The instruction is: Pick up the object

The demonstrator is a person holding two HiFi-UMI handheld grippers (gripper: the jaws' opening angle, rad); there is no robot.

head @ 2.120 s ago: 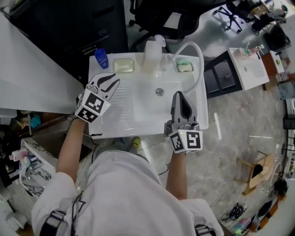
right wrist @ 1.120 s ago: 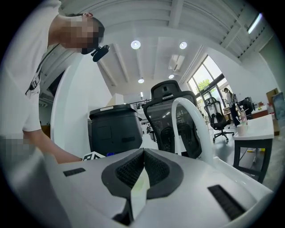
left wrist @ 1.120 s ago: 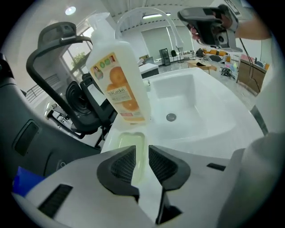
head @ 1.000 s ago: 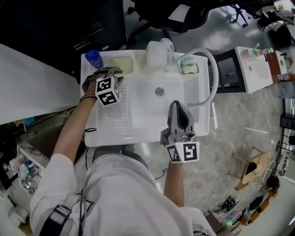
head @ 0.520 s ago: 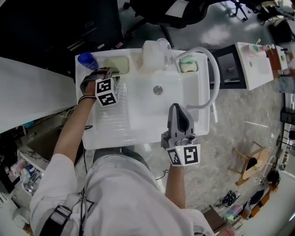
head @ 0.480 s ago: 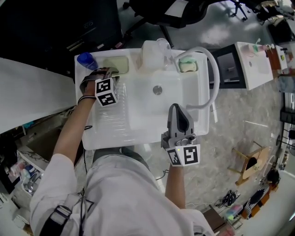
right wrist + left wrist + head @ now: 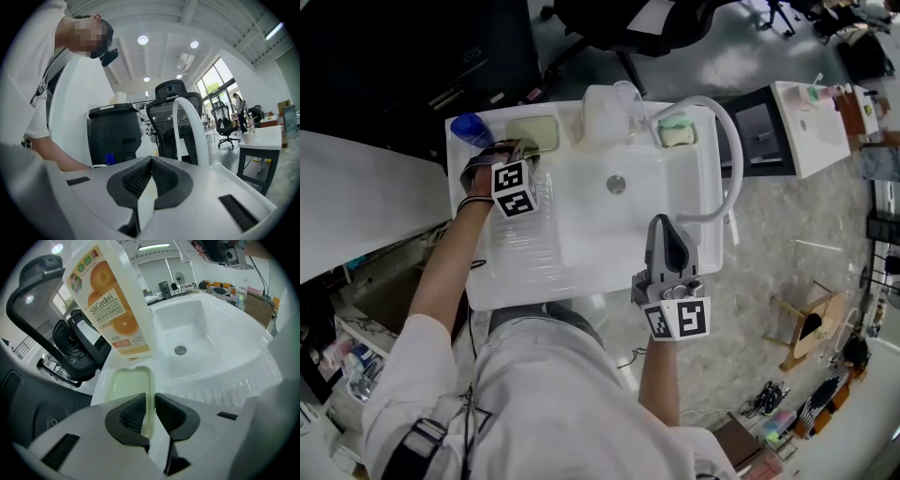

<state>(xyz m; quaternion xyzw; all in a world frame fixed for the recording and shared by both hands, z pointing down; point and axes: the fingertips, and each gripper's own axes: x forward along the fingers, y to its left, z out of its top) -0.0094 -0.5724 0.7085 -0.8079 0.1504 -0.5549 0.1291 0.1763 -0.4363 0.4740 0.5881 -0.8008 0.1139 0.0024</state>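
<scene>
Black ribbed pads of my left gripper [image 7: 149,413] stand a slim gap apart with nothing pinched between them. The right rim of the pale yellow-green soap dish [image 7: 125,390] lines up with that gap, and I cannot tell whether the pads touch it. The dish sits on the back left ledge of the white sink [image 7: 220,348], just in front of a clear bottle [image 7: 110,301] with an orange label that stands behind it. Further off, the drain [image 7: 180,350] lies in the basin floor. A blue-capped bottle [image 7: 470,128] stands near the dish at the sink's corner.

My right gripper [image 7: 151,165] has its pads pressed together on nothing. From the head view it is over the front right part of the sink, well apart from the dish, with a white hose [image 7: 190,126] arching ahead of it
</scene>
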